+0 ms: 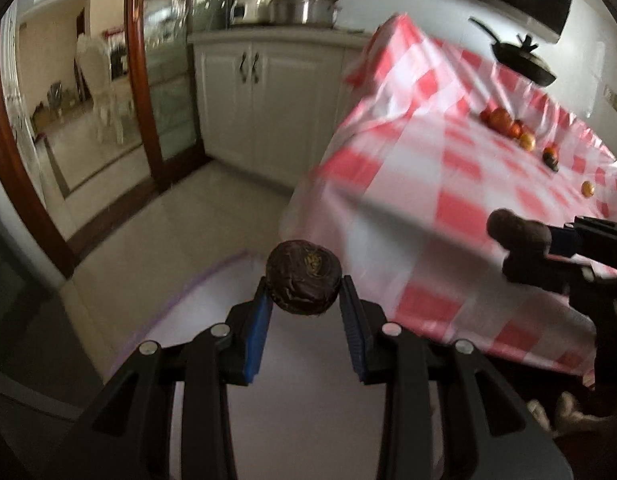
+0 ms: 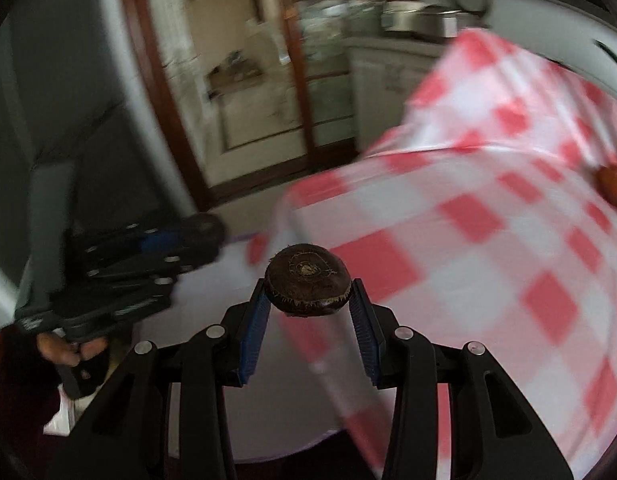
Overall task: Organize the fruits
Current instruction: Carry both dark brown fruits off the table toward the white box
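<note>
My left gripper (image 1: 304, 292) is shut on a dark wrinkled round fruit (image 1: 303, 282), held in the air over a white plate (image 1: 212, 360) beside the table. My right gripper (image 2: 308, 292) is shut on a brown round fruit (image 2: 307, 285), also over the white plate (image 2: 268, 420). Each gripper shows in the other's view: the right one (image 1: 548, 240) at the right with its brown fruit (image 1: 516, 229), the left one (image 2: 156, 252) at the left. Several red, orange and dark fruits (image 1: 508, 122) lie in a row on the red-and-white checked tablecloth (image 1: 448, 184).
A black frying pan (image 1: 520, 60) sits at the table's far end. White cabinets (image 1: 268, 92) with pots and a rice cooker (image 1: 308, 4) stand behind. A wooden-framed glass door (image 1: 148, 80) is at the left. The tablecloth edge (image 2: 468, 220) hangs close to the right.
</note>
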Tool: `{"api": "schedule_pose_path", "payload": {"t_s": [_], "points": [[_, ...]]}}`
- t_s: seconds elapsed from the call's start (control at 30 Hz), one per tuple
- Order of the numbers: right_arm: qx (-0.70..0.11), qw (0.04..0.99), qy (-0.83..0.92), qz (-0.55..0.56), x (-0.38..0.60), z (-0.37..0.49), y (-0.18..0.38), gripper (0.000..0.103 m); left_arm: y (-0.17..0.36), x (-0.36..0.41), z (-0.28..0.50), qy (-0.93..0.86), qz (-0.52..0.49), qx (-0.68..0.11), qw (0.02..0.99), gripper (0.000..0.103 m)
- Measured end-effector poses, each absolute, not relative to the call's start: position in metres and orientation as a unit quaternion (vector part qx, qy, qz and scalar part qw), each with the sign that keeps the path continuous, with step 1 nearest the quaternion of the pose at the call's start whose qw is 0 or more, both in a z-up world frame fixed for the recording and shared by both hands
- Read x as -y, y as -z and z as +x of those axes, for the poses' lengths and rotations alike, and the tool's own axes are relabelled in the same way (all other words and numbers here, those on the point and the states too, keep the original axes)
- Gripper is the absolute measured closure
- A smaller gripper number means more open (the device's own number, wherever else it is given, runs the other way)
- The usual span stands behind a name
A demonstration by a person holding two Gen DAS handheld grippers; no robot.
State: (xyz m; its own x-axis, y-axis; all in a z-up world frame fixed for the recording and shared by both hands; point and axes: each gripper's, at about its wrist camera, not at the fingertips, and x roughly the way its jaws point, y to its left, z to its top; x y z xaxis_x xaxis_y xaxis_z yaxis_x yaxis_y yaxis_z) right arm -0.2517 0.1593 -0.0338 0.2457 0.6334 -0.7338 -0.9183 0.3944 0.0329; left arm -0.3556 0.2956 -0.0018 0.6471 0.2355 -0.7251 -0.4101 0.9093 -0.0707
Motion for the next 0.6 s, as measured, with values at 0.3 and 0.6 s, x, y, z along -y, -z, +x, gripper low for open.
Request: {"api": "schedule_pose_path", "payload": {"t_s": [0.3, 0.6], "points": [[-0.434, 0.671, -0.513, -0.313, -0.204, -0.287, 0.129, 0.063, 0.085, -0.317, -0.372, -0.201, -0.147, -0.484, 0.839, 0.068], [-0.487, 0.636, -0.481, -0.355, -0.219, -0.283, 0.18, 0.062, 0.129, -0.328, -0.379, -0.201, -0.182, -0.539, 0.798, 0.068]]}}
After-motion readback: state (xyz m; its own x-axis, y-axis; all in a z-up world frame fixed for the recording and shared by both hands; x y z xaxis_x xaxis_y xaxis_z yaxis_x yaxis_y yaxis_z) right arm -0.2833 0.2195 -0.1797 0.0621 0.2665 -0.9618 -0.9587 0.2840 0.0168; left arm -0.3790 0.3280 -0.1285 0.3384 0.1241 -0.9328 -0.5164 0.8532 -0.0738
